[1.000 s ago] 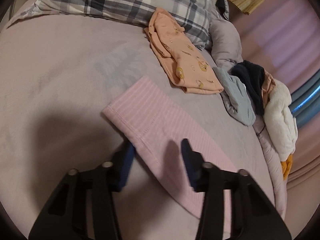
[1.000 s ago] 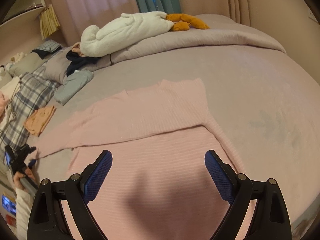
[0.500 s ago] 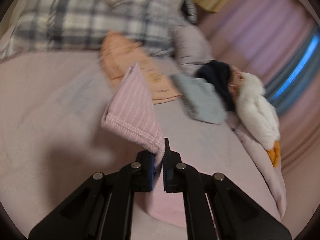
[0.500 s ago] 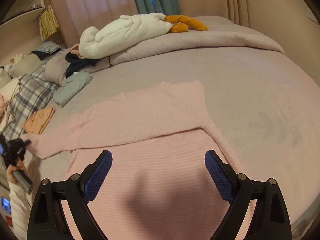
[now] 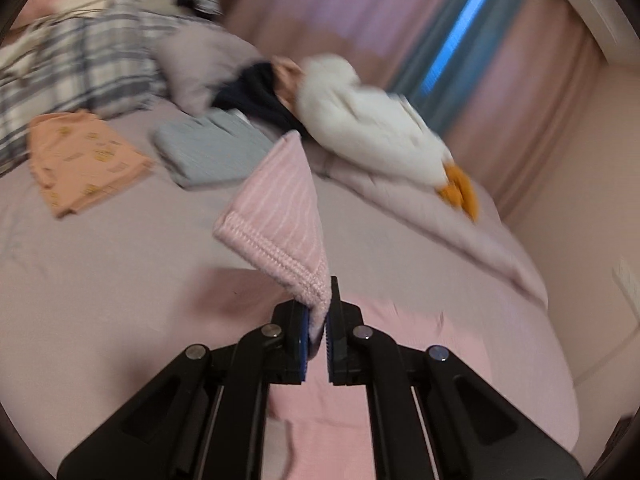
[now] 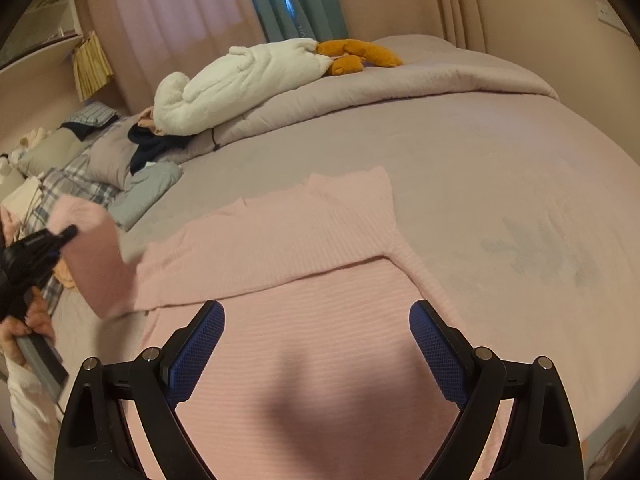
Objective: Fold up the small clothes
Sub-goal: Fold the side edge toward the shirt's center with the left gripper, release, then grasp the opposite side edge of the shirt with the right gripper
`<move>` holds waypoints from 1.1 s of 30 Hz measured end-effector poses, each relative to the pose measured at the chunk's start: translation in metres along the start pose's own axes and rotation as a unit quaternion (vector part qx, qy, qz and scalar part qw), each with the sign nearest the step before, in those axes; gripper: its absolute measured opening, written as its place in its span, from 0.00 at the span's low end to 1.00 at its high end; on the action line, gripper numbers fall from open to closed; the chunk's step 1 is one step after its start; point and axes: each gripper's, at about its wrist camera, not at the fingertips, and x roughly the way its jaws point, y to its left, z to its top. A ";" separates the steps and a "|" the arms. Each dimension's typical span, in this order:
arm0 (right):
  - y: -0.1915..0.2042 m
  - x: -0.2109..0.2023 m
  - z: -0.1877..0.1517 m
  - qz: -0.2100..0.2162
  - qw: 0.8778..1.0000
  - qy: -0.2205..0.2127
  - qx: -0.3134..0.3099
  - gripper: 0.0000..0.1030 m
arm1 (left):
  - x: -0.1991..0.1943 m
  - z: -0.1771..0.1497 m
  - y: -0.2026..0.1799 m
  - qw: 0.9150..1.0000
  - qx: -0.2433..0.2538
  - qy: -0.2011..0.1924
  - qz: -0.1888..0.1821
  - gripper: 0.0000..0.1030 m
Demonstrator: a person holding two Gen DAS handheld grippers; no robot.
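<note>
1. The bed point(image 6: 500, 152) bears everything; a rolled duvet point(image 6: 400, 80) runs along its far side under a white plush toy point(image 6: 240, 80)
2. The pink sweater point(image 6: 312, 320) lies flat on the bed below the right gripper point(image 6: 317, 344), whose fingers stand wide apart, holding nothing
3. The left gripper point(image 5: 318, 332) is clamped on the sweater's cuff point(image 5: 280, 232), lifted off the bed
4. Beyond lie a folded grey garment point(image 5: 208, 148) and an orange garment point(image 5: 80, 156)

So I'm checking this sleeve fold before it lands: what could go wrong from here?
1. The left gripper pinches only the cuff edge; it might slip out mid-swing.
2. The right gripper hovers open above the sweater body, so the pull could drag and wrinkle it.
3. The sleeve may land askew.
</note>
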 end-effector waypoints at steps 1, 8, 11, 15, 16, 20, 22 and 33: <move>-0.001 -0.001 0.000 -0.001 1.000 -0.001 0.002 0.90 | 0.005 -0.006 -0.005 1.000 0.010 0.010 -0.003 0.05; -0.010 -0.004 -0.002 -0.005 1.000 -0.003 0.013 0.90 | 0.051 -0.063 -0.035 0.991 0.071 0.109 -0.010 0.06; -0.013 -0.003 -0.002 -0.008 1.000 -0.001 0.015 0.90 | 0.065 -0.075 -0.032 0.987 0.085 0.136 -0.004 0.06; -0.018 -0.002 -0.004 -0.006 1.000 0.002 0.023 0.90 | 0.075 -0.090 -0.029 0.981 0.095 0.168 -0.007 0.14; -0.018 -0.002 -0.004 -0.006 1.000 0.003 0.025 0.90 | 0.076 -0.093 -0.029 0.980 0.094 0.175 -0.014 0.17; -0.021 -0.002 -0.005 -0.007 1.000 0.004 0.030 0.90 | 0.073 -0.098 -0.037 0.979 0.089 0.180 -0.043 0.32; -0.023 -0.002 -0.005 -0.007 0.999 0.004 0.032 0.90 | 0.070 -0.099 -0.042 0.978 0.087 0.183 -0.050 0.39; -0.020 0.006 -0.004 0.006 0.999 0.012 0.029 0.90 | 0.025 -0.083 -0.029 0.987 0.053 0.142 -0.060 0.83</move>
